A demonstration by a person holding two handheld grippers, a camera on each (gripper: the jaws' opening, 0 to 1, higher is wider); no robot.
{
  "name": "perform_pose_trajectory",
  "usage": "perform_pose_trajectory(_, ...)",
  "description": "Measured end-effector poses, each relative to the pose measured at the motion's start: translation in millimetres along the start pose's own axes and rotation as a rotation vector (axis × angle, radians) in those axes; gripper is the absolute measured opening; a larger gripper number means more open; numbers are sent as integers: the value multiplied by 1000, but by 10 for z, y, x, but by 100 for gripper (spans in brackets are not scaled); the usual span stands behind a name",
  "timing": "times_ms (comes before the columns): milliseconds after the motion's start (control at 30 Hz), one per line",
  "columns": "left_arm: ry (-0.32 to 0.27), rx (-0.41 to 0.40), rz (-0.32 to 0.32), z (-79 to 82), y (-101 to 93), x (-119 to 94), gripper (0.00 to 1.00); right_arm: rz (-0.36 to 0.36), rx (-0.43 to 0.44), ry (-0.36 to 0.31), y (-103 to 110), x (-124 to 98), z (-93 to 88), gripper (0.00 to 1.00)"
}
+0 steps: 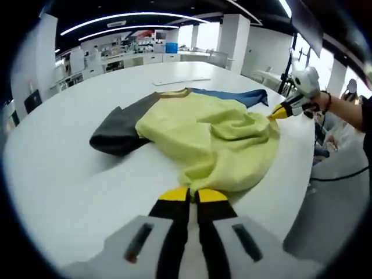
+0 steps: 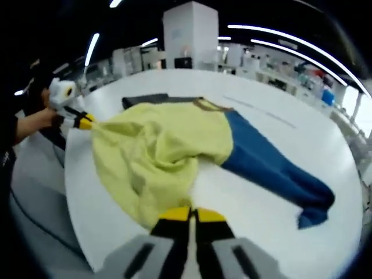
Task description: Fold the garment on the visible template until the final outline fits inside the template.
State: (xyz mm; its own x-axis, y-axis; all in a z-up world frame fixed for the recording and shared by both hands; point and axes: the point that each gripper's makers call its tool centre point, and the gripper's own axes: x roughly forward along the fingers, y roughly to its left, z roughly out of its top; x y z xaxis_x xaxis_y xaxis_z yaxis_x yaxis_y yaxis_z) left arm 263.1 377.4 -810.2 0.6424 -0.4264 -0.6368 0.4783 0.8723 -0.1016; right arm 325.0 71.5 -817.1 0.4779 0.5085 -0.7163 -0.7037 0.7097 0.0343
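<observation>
A garment lies rumpled on the white table, with a yellow body [image 1: 203, 139], a dark grey sleeve [image 1: 119, 131] and a blue sleeve [image 1: 232, 96]. My left gripper [image 1: 193, 195] is shut on the near yellow hem. At the far right edge of the cloth my right gripper [image 1: 274, 115] pinches another part of the hem. In the right gripper view the right gripper [image 2: 190, 214] is shut on yellow fabric [image 2: 157, 151], and the blue sleeve [image 2: 273, 174] stretches away to the right. The left gripper [image 2: 88, 122] grips the cloth at the left. A faint line [image 1: 180, 81] marks the table behind the garment.
The round white table [image 1: 70, 174] drops off near the right gripper, at its edge [image 2: 75, 192]. A person's hand [image 1: 321, 102] holds that gripper. A black cable [image 1: 343, 174] runs over the floor. Desks and a white pillar [image 2: 190, 35] stand in the background.
</observation>
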Motion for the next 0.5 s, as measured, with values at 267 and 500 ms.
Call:
perform_pose_trajectory(267, 12, -13, 7, -61, -58, -162, 1, -27, 33, -8, 22, -189, -107, 0)
perform_pose_trajectory(500, 18, -33, 12, -127, -84, -280, 1, -40, 43, -13, 122, -298, -165, 0)
